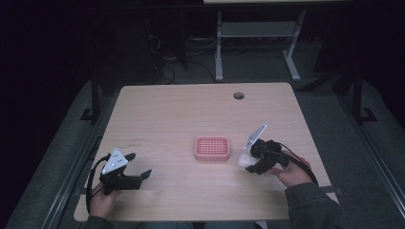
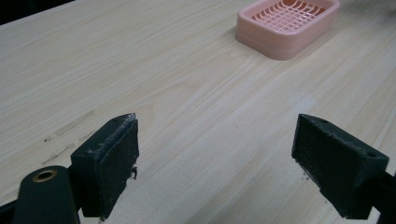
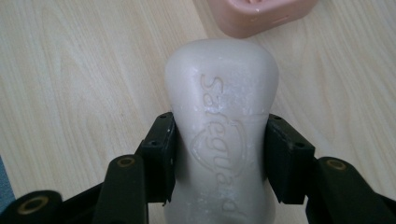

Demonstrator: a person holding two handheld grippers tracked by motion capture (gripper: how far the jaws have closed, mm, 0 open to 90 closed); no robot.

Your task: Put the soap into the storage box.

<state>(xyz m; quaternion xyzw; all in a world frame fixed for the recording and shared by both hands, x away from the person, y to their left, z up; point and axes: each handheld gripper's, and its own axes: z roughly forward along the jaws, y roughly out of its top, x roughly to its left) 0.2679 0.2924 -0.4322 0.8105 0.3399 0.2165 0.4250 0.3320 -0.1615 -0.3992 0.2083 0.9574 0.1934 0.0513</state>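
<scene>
Soap (image 3: 219,135), a pale bar with embossed lettering, was clamped at its sides between the jaws of the right gripper (image 3: 219,156), its free end projecting forward above the table (image 3: 84,70). Just beyond that end sat the pink dish (image 3: 261,16), apart from the bar. Left gripper (image 2: 215,163) stood wide open with nothing held, the dish (image 2: 287,25) well ahead of it.

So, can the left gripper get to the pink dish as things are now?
Probably yes. The left gripper is open and holds nothing, and bare table lies between it and the dish. The right gripper, shut on the soap, is beside the dish's other side.
</scene>
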